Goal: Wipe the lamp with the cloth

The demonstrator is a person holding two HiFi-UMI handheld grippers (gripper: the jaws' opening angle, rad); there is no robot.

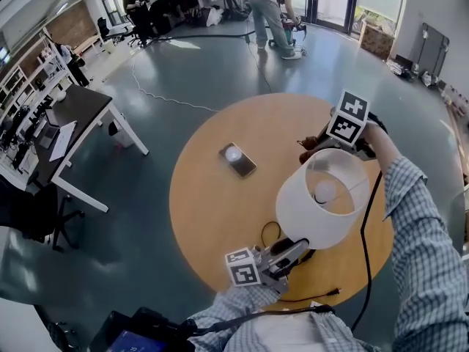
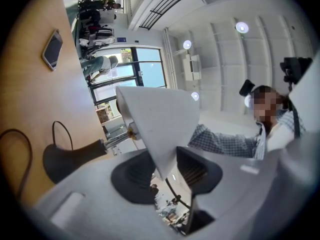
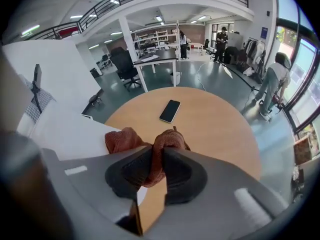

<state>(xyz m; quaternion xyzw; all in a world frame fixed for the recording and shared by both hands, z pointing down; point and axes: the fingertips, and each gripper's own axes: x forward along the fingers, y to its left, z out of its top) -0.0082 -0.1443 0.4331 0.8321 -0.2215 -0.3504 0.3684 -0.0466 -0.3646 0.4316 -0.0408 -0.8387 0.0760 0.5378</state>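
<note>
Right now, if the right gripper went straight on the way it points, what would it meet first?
Probably the table. The right gripper holds the cloth, and the shade lies just left of that line in its view.

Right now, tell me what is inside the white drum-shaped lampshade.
Looking down into the white drum-shaped lampshade, a round white bulb shows near its middle. Whatever holds the bulb lower down is hidden by the bulb and the shade's wall.
</note>
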